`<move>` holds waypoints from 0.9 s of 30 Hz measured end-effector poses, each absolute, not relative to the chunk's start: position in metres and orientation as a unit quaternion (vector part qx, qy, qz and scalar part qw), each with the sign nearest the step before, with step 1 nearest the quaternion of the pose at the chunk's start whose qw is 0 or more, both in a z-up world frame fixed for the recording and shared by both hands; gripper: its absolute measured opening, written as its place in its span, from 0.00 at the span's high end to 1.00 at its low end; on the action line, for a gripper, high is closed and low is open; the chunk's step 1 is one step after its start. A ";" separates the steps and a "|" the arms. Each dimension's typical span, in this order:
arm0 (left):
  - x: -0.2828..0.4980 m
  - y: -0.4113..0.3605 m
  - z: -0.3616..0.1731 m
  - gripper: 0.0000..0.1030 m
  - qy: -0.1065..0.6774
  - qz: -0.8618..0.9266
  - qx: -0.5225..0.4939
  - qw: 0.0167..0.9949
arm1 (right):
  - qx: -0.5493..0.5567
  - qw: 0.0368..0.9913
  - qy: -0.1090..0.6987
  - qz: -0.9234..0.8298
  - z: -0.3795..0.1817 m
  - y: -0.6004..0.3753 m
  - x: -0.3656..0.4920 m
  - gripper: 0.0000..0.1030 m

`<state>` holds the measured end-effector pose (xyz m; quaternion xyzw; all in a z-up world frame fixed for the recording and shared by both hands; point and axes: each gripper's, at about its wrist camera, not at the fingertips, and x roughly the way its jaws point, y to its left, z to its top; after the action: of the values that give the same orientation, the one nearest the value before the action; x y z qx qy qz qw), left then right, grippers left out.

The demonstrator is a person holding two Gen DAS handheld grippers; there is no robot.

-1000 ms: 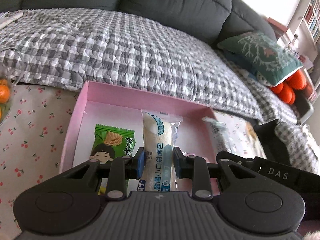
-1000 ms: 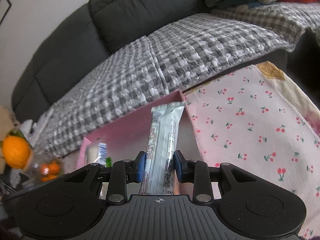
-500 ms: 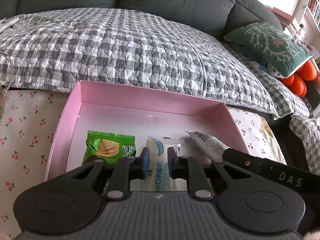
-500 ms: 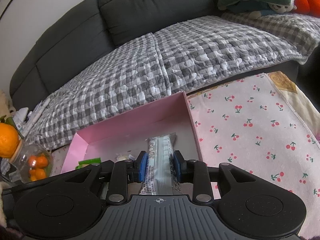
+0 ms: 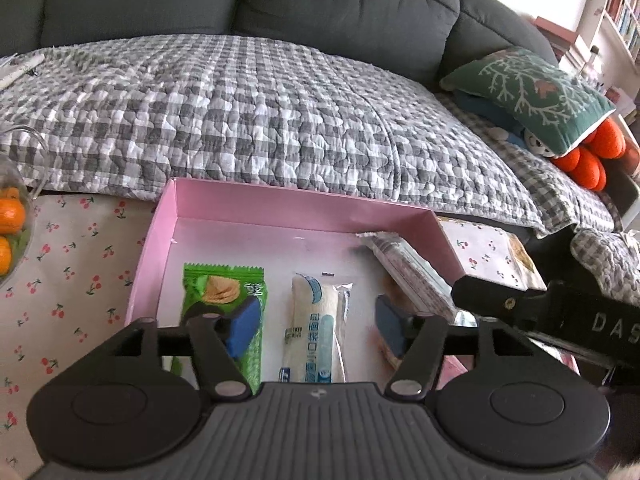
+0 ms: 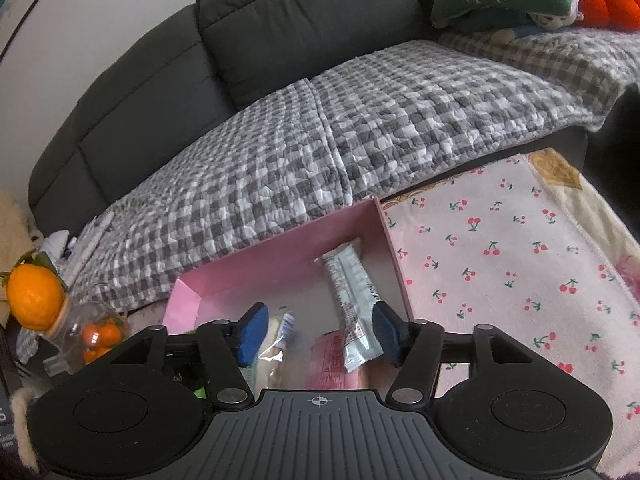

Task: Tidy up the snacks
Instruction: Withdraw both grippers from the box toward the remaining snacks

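A pink box [image 5: 304,204] sits on the cherry-print cloth in front of the sofa. Inside lie a green chips packet [image 5: 218,296], a white bread packet [image 5: 316,332] and a silvery bar packet [image 5: 408,272]. My left gripper [image 5: 316,330] is open just above the bread packet, which lies flat between the fingers. My right gripper [image 6: 320,334] is open over the box [image 6: 280,256]; the silvery bar [image 6: 350,300] lies loose by the right wall, partly on a pink packet [image 6: 332,364]. The bread packet [image 6: 276,344] shows at its left finger.
The grey checked sofa [image 5: 260,112] stands right behind the box. A glass jar of oranges [image 6: 92,332] with an orange on top [image 6: 34,298] stands left of the box. The cherry-print cloth [image 6: 500,264] spreads to the right. The right gripper's body [image 5: 560,316] shows beside the box.
Both grippers lowered their packets into the box and opened. The bread packet and the silvery bar now lie loose in the box.
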<state>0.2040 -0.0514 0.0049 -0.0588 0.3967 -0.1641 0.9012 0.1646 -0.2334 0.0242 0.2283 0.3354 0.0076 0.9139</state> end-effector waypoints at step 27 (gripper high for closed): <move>0.111 -0.032 0.028 0.01 0.390 -0.155 -0.007 0.908 | 0.173 0.915 0.365 0.007 0.068 -0.205 0.078 0.12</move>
<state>0.1106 -0.0318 0.0278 -0.0073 0.3896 -0.1546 0.9079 0.0780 -0.2054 0.0681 0.1728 0.3654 0.0071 0.9146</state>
